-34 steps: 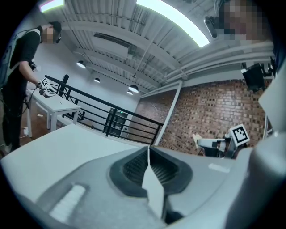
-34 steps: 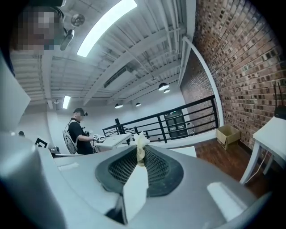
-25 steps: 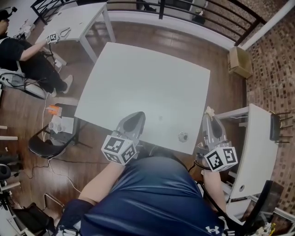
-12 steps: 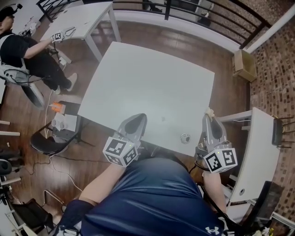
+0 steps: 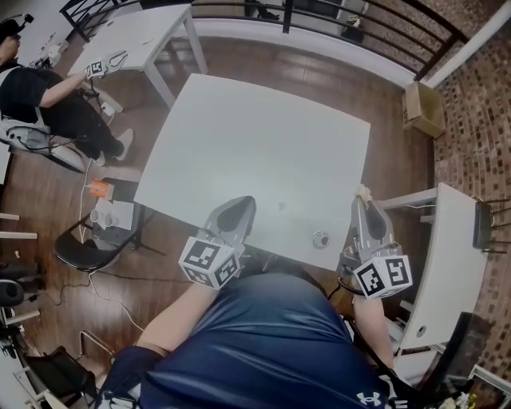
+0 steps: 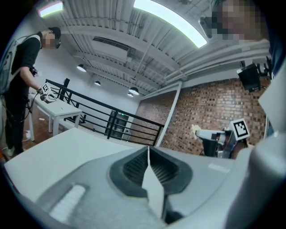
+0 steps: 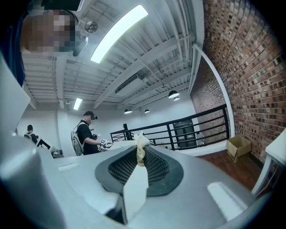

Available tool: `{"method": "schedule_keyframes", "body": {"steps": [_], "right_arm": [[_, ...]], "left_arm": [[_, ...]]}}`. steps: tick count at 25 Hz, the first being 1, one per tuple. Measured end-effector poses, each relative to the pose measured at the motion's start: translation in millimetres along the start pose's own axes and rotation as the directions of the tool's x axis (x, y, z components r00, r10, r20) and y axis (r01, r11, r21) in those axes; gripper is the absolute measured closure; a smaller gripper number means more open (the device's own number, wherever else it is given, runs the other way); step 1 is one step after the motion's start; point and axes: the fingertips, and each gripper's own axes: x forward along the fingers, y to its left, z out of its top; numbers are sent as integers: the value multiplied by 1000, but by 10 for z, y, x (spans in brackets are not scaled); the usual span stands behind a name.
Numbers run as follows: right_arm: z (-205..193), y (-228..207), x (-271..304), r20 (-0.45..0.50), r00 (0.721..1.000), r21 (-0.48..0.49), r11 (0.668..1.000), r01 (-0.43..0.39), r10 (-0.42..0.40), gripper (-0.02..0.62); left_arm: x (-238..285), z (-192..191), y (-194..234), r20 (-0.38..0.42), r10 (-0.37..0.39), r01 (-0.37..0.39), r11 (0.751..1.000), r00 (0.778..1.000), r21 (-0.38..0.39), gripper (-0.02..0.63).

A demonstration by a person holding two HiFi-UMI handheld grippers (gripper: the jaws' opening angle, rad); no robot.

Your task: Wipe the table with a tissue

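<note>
The white square table (image 5: 263, 136) fills the middle of the head view. My left gripper (image 5: 239, 204) hovers over its near edge, jaws shut with nothing between them; its closed tips (image 6: 148, 148) point across the table top (image 6: 53, 147). My right gripper (image 5: 364, 198) is just off the table's right near corner, shut on a small cream tissue (image 5: 363, 192) that pokes out of its tips. The right gripper view shows the tissue (image 7: 141, 145) pinched at the tip of that gripper (image 7: 141, 154). A small round object (image 5: 320, 238) lies on the table between the grippers, and a faint spot (image 5: 281, 206) sits nearby.
A second white table (image 5: 136, 36) stands at the far left, with a seated person (image 5: 40, 96) holding another gripper. A black chair (image 5: 88, 248) stands left of my table and a white desk (image 5: 447, 256) at the right. A cardboard box (image 5: 421, 108) and black railing (image 5: 359, 16) lie beyond.
Both grippers keep their places and stay shut. Only the head view has shifted slightly.
</note>
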Motion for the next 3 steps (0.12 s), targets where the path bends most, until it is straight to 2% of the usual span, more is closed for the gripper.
{"method": "schedule_keyframes", "body": {"steps": [3], "right_arm": [[9,-1,14,-1,1000,-4,1000,1,-1,543]], "left_arm": [[8,20,-3,-1,0,0,1000,1000,10,595]]}}
